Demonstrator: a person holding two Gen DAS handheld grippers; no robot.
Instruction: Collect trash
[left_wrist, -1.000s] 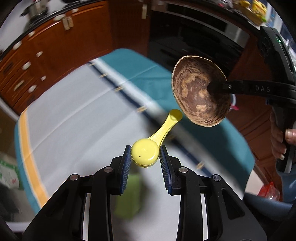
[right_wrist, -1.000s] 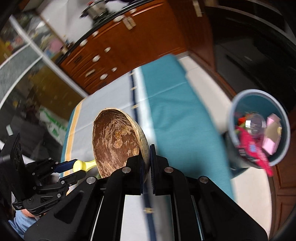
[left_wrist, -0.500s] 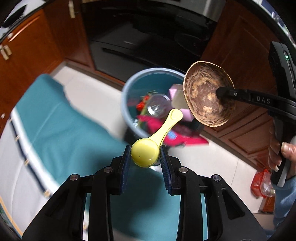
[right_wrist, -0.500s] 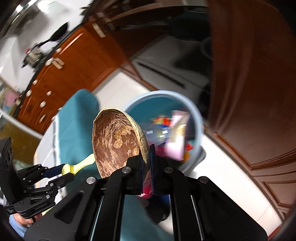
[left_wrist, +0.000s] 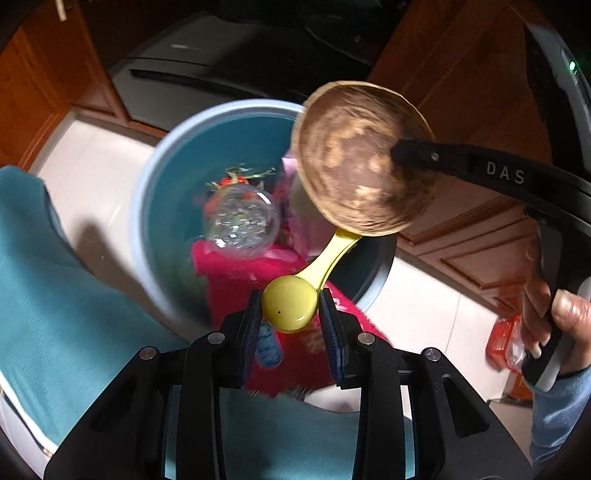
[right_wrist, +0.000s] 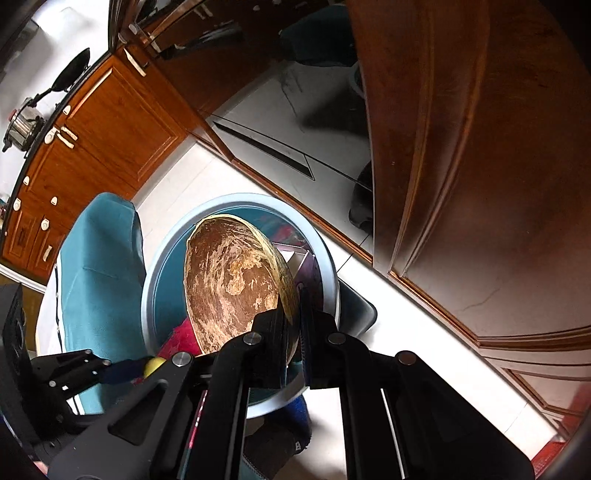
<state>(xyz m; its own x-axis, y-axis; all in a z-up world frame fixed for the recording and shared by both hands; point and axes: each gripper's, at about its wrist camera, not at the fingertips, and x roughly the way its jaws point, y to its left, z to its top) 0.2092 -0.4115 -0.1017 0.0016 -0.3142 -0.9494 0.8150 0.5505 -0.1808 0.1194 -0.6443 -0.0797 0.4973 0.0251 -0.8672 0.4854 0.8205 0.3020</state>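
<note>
My left gripper (left_wrist: 290, 314) is shut on the round bowl of a yellow plastic spoon (left_wrist: 291, 304), its handle pointing away over a light blue trash bin (left_wrist: 147, 206). The bin holds a clear plastic container (left_wrist: 240, 216), pink and red wrappers (left_wrist: 236, 266). My right gripper (right_wrist: 293, 325) is shut on the rim of a brown, food-smeared paper bowl (right_wrist: 232, 280), held tilted above the blue bin (right_wrist: 155, 280). In the left wrist view the bowl (left_wrist: 358, 162) hangs over the bin's right side, pinched by the right gripper's black fingers (left_wrist: 443, 158).
A teal cloth-covered table edge (left_wrist: 48, 295) lies left of the bin. Wooden cabinets (right_wrist: 480, 166) and a dark oven front (left_wrist: 221, 74) stand behind it on a white tile floor (left_wrist: 424, 302). A person's hand (left_wrist: 554, 317) grips the right tool. A red packet (left_wrist: 504, 343) lies on the floor.
Both grippers swung from above the table to over the blue bin and sank toward it, still carrying the spoon and the bowl. The bin now fills the middle of both views.
</note>
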